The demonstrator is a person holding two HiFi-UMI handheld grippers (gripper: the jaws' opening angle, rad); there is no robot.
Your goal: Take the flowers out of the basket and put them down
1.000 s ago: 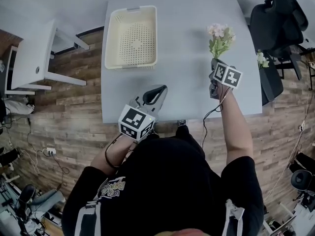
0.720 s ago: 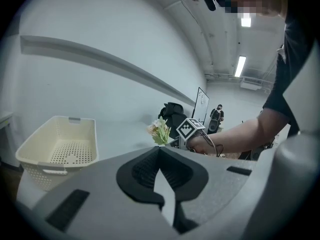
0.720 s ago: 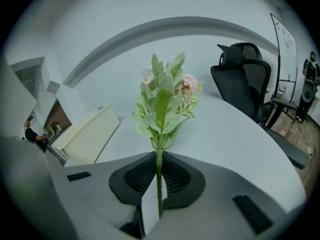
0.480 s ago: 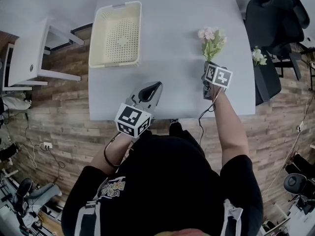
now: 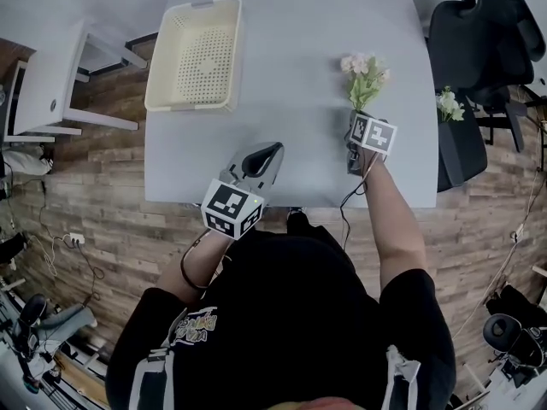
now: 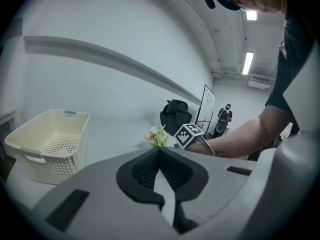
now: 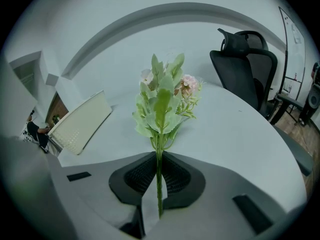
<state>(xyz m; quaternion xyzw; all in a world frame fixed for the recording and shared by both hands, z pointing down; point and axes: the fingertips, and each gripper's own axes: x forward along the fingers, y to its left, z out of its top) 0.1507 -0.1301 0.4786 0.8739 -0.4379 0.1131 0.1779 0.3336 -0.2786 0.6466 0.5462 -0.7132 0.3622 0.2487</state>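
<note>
Think of the gray table (image 5: 291,75) as a clock seen from the head view, with 12 at the far side. The cream basket (image 5: 195,54) sits at about 10 o'clock, and nothing is inside it. At about 7 o'clock, by the near edge, the left gripper (image 5: 267,154) hangs over the table. Its jaws are pressed together with nothing between them, which the left gripper view (image 6: 160,151) shows well. It looks like it is just waiting. Over at about 3 o'clock are the flowers (image 5: 363,75), a small bunch with pink blooms and green leaves. They are well apart from the basket. The right gripper (image 5: 357,116) pinches the thin green stem between its jaws, and the blooms point away toward 12 o'clock. The right gripper view (image 7: 159,156) shows the stem squeezed right between the dark pads (image 7: 177,176), with the bunch (image 7: 162,104) sticking out over the table. I cannot tell if the leaves touch the table top. So I think the taking-out part is done and the putting-down part is on now. Next, the right gripper likely needs to go low, lay the bunch flat on the table, spread its jaws, and pull back gently so the stem does not stick to the pads.
</note>
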